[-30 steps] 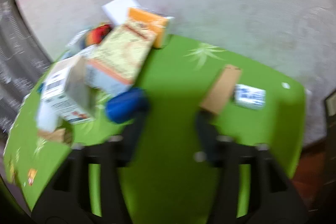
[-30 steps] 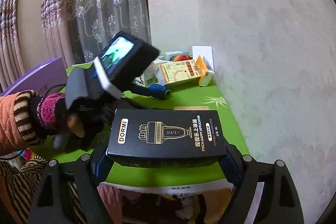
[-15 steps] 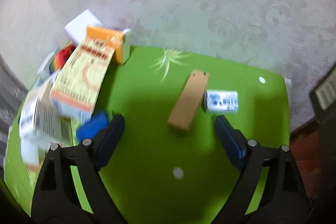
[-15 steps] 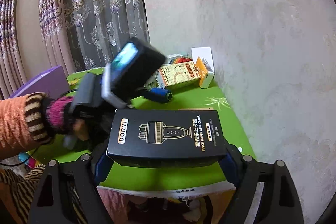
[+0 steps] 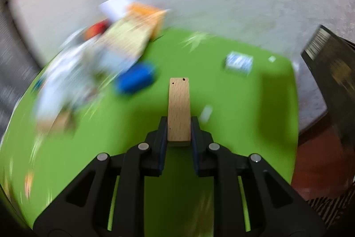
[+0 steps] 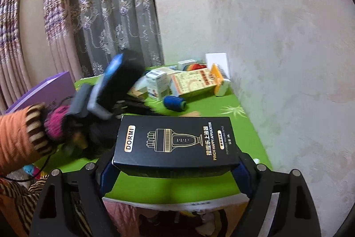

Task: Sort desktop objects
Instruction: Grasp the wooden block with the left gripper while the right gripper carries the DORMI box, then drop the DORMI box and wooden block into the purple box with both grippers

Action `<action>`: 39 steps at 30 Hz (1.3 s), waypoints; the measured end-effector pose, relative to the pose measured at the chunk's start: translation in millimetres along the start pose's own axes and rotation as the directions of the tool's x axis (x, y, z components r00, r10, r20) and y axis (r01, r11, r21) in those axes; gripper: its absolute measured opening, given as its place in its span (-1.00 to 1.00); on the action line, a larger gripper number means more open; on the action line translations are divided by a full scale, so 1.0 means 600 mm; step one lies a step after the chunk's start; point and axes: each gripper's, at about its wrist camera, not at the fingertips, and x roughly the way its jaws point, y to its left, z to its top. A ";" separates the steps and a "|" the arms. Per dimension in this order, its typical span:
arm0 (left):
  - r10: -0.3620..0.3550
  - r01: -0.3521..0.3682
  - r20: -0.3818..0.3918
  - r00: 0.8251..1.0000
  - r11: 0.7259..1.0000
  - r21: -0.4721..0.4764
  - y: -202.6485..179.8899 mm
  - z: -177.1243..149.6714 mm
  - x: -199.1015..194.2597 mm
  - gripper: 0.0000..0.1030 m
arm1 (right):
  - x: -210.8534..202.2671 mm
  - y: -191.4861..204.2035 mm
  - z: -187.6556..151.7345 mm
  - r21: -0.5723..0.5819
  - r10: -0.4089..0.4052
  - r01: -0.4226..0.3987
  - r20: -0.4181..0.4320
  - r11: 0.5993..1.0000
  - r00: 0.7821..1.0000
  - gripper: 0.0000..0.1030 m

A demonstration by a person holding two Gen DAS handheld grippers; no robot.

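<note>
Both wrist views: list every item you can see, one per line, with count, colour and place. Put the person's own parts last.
wooden block: one, pale wood, clamped in the left gripper.
black box: one, black with gold print, held in the right gripper.
blue roll: one, blue, mid-table.
carton pile: several, cream, orange, white, at the table's far end.
small packet: one, white and blue, alone near the wall.
tablecloth: one, green.
purple box: one, beside the curtain.
left gripper: black, shut.
right gripper: black, gripping.
sleeve: one, orange.
</note>
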 end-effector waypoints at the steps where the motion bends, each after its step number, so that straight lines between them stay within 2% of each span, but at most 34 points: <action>1: 0.048 -0.048 -0.001 0.999 0.998 -0.041 0.022 -0.016 -0.019 -0.58 | 0.005 0.008 -0.001 -0.007 0.005 -0.005 -0.009 1.000 1.000 0.66; 3: 0.108 -0.108 -0.014 0.994 0.981 -0.163 0.045 -0.044 -0.051 -0.58 | 0.021 0.023 -0.002 -0.017 0.031 -0.032 -0.026 0.999 0.999 0.66; 5: 0.161 -0.163 -0.030 0.986 0.947 -0.277 0.068 -0.074 -0.084 -0.58 | 0.030 0.054 0.002 -0.025 0.057 -0.057 -0.038 0.998 0.998 0.66; 6: 0.182 -0.186 -0.041 0.982 0.932 -0.312 0.078 -0.117 -0.116 -0.58 | 0.038 0.069 0.003 -0.036 0.074 -0.075 -0.045 0.997 0.996 0.66; 7: 0.209 -0.211 -0.042 0.977 0.916 -0.342 0.081 -0.126 -0.132 -0.58 | 0.044 0.081 0.004 -0.047 0.089 -0.091 -0.051 0.995 0.995 0.66; 8: 0.244 -0.239 -0.035 0.969 0.897 -0.372 0.101 -0.175 -0.177 -0.58 | 0.049 0.096 0.006 -0.062 0.109 -0.112 -0.054 0.992 0.993 0.66; 10: 0.289 -0.270 -0.018 0.957 0.869 -0.414 0.093 -0.224 -0.231 -0.58 | 0.052 0.135 0.012 -0.093 0.141 -0.146 -0.054 0.985 0.988 0.66; 13: 0.355 -0.309 0.010 0.935 0.825 -0.473 0.119 -0.348 -0.348 -0.58 | 0.047 0.201 0.023 -0.167 0.181 -0.185 -0.043 0.968 0.983 0.66; 15: 0.395 -0.334 0.021 0.918 0.802 -0.495 0.146 -0.390 -0.394 -0.58 | 0.045 0.239 0.032 -0.212 0.207 -0.209 -0.033 0.955 0.978 0.66; 17: 0.423 -0.345 0.039 0.905 0.785 -0.515 0.144 -0.443 -0.452 -0.58 | 0.046 0.274 0.047 -0.247 0.229 -0.229 -0.026 0.942 0.973 0.66; 21: 0.433 -0.298 0.108 0.895 0.759 -0.578 0.152 -0.476 -0.534 -0.58 | 0.042 0.336 0.064 -0.302 0.258 -0.252 -0.021 0.919 0.966 0.66; 25: 0.482 -0.297 0.166 0.860 0.739 -0.605 0.162 -0.476 -0.581 -0.58 | 0.041 0.391 0.080 -0.343 0.277 -0.270 -0.030 0.900 0.960 0.66; 27: 0.512 -0.305 0.177 0.841 0.717 -0.627 0.177 -0.485 -0.601 -0.58 | 0.036 0.421 0.091 -0.358 0.303 -0.292 -0.027 0.887 0.953 0.66; 29: 0.554 -0.327 0.166 0.816 0.680 -0.656 0.194 -0.501 -0.622 -0.58 | 0.030 0.457 0.107 -0.386 0.343 -0.323 -0.017 0.864 0.939 0.66; 33: 0.610 -0.357 0.118 0.784 0.598 -0.718 0.239 -0.534 -0.649 -0.58 | 0.022 0.552 0.153 -0.469 0.416 -0.359 0.019 0.807 0.909 0.66; 36: 0.652 -0.389 0.079 0.754 0.540 -0.746 0.275 -0.555 -0.664 -0.58 | 0.039 0.627 0.182 -0.522 0.468 -0.399 0.000 0.754 0.884 0.66; 39: 0.665 -0.377 0.057 0.744 0.489 -0.786 0.307 -0.579 -0.669 -0.58 | 0.077 0.690 0.202 -0.570 0.486 -0.423 -0.046 0.705 0.873 0.66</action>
